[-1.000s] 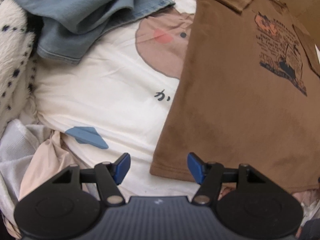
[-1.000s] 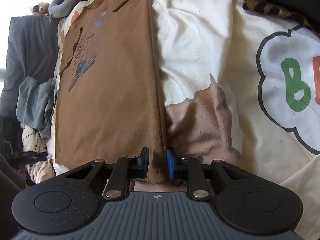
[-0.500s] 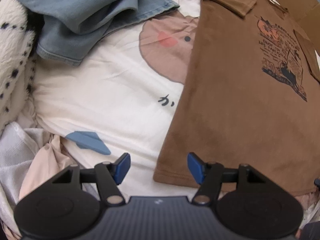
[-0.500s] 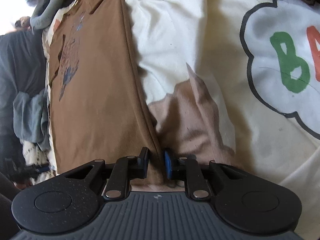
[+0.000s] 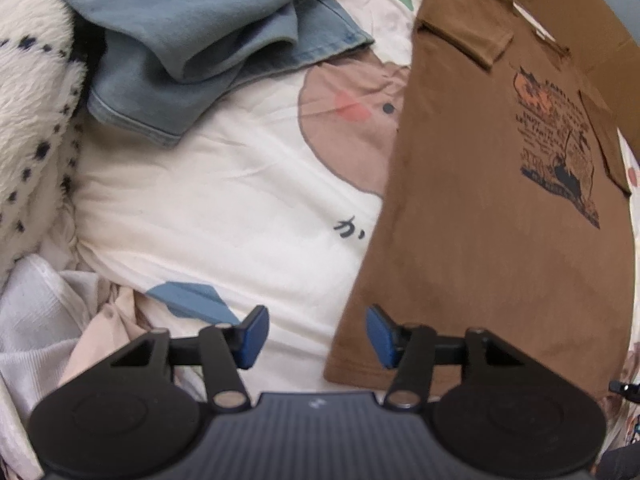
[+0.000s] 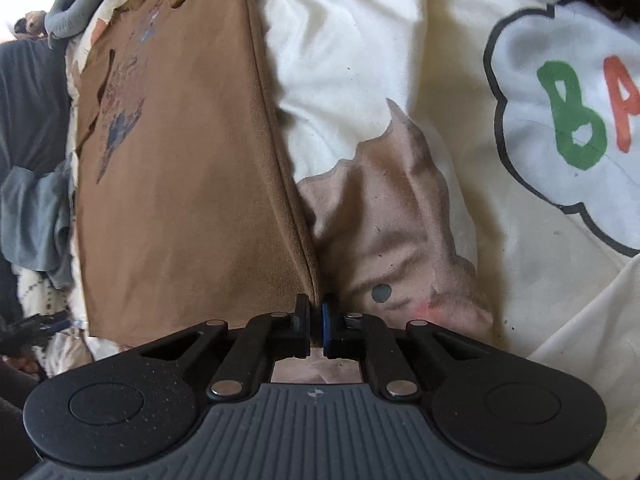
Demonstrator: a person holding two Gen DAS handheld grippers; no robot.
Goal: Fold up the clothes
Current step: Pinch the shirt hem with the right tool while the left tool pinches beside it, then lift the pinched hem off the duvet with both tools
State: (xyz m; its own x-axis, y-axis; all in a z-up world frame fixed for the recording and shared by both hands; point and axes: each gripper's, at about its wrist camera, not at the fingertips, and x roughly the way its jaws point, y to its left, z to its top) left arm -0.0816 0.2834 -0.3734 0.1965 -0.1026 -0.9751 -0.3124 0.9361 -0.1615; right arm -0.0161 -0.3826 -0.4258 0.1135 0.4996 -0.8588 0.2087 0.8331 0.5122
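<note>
My right hand-held gripper (image 6: 315,326) has just closed, clamped on the brown T-shirt (image 6: 180,184) hem corner at lower centre; the shirt lies flat on the bed sheet (image 5: 224,216) for folding. My left hand-held gripper (image 5: 316,338), jaws just narrowed with nothing pinched, straddles the opposite hem corner.

Left wrist view: soft, even, dim warm light; slight motion blur across bedsheet (image 5: 224,208) and brown T-shirt (image 5: 492,240); dark vignette at far corners. Right wrist view: brighter, daylight from far left, overexposed far-left corner; crisp focus near; soft creases shadowed. Both: strong fisheye bending at edges.
</note>
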